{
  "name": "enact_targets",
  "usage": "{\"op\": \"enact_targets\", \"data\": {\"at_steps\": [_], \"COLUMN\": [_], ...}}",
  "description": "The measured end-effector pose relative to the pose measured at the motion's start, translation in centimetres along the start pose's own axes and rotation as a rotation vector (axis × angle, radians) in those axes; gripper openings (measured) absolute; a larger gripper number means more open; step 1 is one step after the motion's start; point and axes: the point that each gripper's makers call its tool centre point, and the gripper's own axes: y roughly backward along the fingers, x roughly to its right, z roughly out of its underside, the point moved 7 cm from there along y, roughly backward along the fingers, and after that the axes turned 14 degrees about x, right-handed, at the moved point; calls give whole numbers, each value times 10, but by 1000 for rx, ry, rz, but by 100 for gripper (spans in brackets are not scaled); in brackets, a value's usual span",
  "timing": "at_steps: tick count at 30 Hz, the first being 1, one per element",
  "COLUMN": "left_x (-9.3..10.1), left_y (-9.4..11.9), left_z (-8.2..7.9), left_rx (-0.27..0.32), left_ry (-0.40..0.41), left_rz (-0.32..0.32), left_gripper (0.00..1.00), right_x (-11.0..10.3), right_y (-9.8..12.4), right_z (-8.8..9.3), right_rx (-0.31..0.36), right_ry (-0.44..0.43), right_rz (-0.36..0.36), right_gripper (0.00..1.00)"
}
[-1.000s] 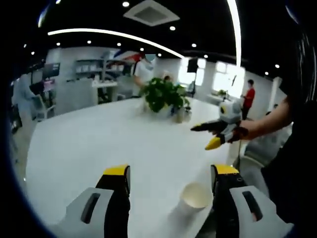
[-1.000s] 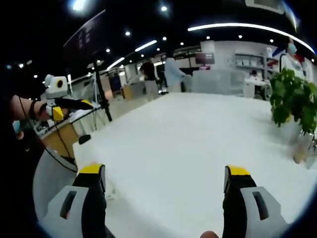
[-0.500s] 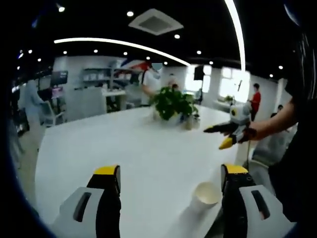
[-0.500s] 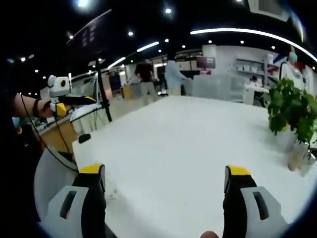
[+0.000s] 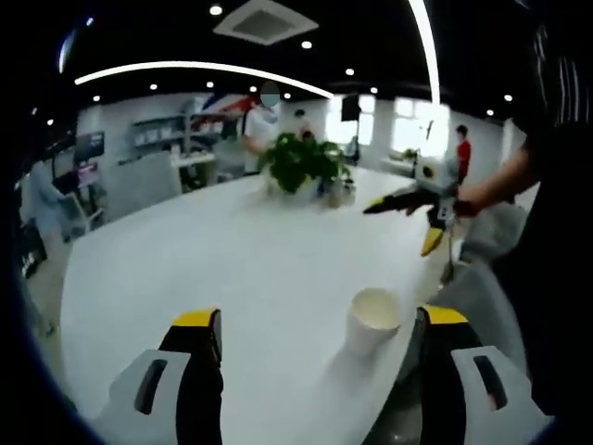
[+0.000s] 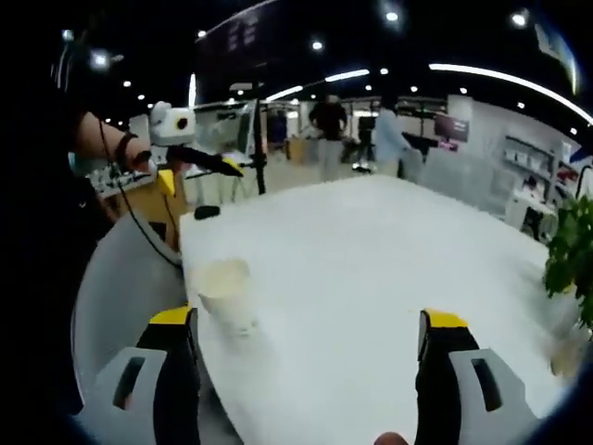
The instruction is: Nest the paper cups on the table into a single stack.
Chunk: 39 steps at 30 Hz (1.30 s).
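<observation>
White and broad, the surface (image 5: 232,250) runs through a dim office hall under ceiling spots and a curved light strip.

From the left gripper view, the left gripper (image 5: 313,338) holds its yellow-tipped fingers (image 5: 196,320) spread wide, released, gripping nothing. A single paper cup (image 5: 373,320) stands upright near the surface's edge, just inside the right-hand finger and apart from it. Further off, the right gripper (image 5: 415,218) hangs in the air above the far edge in a person's hand, one yellow tip pointing down; whether its fingers are parted is hard to judge from there.

From the right gripper view, the right gripper (image 6: 309,334) also has its fingers (image 6: 171,317) wide apart and empty. The same paper cup (image 6: 225,293) stands just beyond the left-hand finger, close to the surface's edge (image 6: 190,278). The left gripper (image 6: 190,153) is held up above the corner.

A potted plant (image 5: 301,165) sits mid-surface further back. People stand in the background. No writing is readable.
</observation>
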Motion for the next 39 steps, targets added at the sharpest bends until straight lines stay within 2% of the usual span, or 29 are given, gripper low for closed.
{"op": "enact_targets", "data": {"at_steps": [3,16,24,28,32,39], "left_x": [5,10,14,16,19,18], "left_y": [-2,-11,-21,-26,-29,-40], "left_z": [9,34,51,57,62,72], "left_rx": [-21,-71,-92,-97,-95,-113], "left_ry": [0,19,20,30,12,5], "left_rz": [24,74,110,125,158,166], "left_gripper": [86,84,78,73,59,57], "right_x": [-10,-16,-25,-30,-33,-37], "right_y": [-5,-18,-30,-36,-42,-57], "right_z": [12,18,34,41,45,51], "right_rx": [-51,-64,-87,-102,-113,-115], "right_ry": [23,18,16,10,-1,-17], "right_rz": [-48,-100,-156,-186,-198,-231], "right_gripper": [94,92,85,83,81,72]}}
